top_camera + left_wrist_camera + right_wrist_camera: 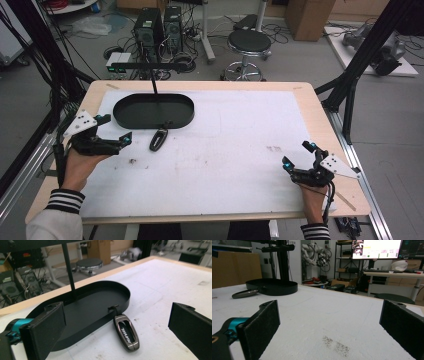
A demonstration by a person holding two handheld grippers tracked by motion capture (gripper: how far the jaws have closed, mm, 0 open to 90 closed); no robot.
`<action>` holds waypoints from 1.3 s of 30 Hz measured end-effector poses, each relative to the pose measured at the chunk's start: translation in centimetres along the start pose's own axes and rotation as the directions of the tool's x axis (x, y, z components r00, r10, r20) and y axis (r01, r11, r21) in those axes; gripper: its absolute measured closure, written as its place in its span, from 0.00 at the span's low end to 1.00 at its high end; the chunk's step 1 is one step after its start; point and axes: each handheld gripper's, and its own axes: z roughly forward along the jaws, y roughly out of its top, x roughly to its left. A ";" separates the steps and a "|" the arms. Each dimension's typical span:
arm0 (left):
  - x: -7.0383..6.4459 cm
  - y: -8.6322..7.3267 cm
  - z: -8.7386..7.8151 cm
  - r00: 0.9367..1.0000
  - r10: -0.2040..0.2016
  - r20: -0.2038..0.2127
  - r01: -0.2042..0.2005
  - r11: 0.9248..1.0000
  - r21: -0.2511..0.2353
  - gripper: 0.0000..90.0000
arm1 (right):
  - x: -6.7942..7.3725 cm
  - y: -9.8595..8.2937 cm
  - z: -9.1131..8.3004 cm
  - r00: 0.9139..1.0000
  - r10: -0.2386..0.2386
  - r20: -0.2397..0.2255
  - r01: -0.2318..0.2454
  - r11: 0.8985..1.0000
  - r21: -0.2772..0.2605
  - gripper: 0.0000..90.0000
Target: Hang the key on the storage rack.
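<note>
We have the key fob (158, 139) lying flat on the table (240, 150), touching the near rim of the black tray (153, 110) at about the tray's 6 o'clock; its strap end rests against the tray wall. Our left hand-held gripper (114, 131) sits just beside it at the fob's 9 o'clock, jaws spread apart and empty. Our right hand-held gripper (299, 155) rests well apart, toward 4 o'clock on the table, jaws likewise wide and empty.

We judge the fob light, rigid and small, with a glossy metal-and-plastic shell (126, 332) that could slip between the pads. It lies low, so we would come down over it and pinch across its two long edges near the middle, where the body is widest. We would avoid the strap loop (114, 308), which looks soft and may let the fob swing.
</note>
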 end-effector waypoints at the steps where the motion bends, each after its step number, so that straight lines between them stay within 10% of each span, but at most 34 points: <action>1: 0.0 0.2 0.4 1.000 0.010 -0.014 -0.009 1.000 0.020 0.02 | 0.0 0.0 0.0 1.000 0.000 0.001 0.000 1.000 0.001 0.02; 14: -0.7 2.3 5.0 1.000 0.021 0.004 -0.021 0.974 0.223 0.02 | 0.0 0.0 0.0 1.000 -0.001 0.001 0.001 1.000 -0.001 0.02; 39: -2.7 2.2 12.3 1.000 -0.012 0.025 -0.004 0.823 0.568 0.02 | 0.0 0.0 0.0 1.000 -0.001 0.000 0.001 1.000 -0.002 0.02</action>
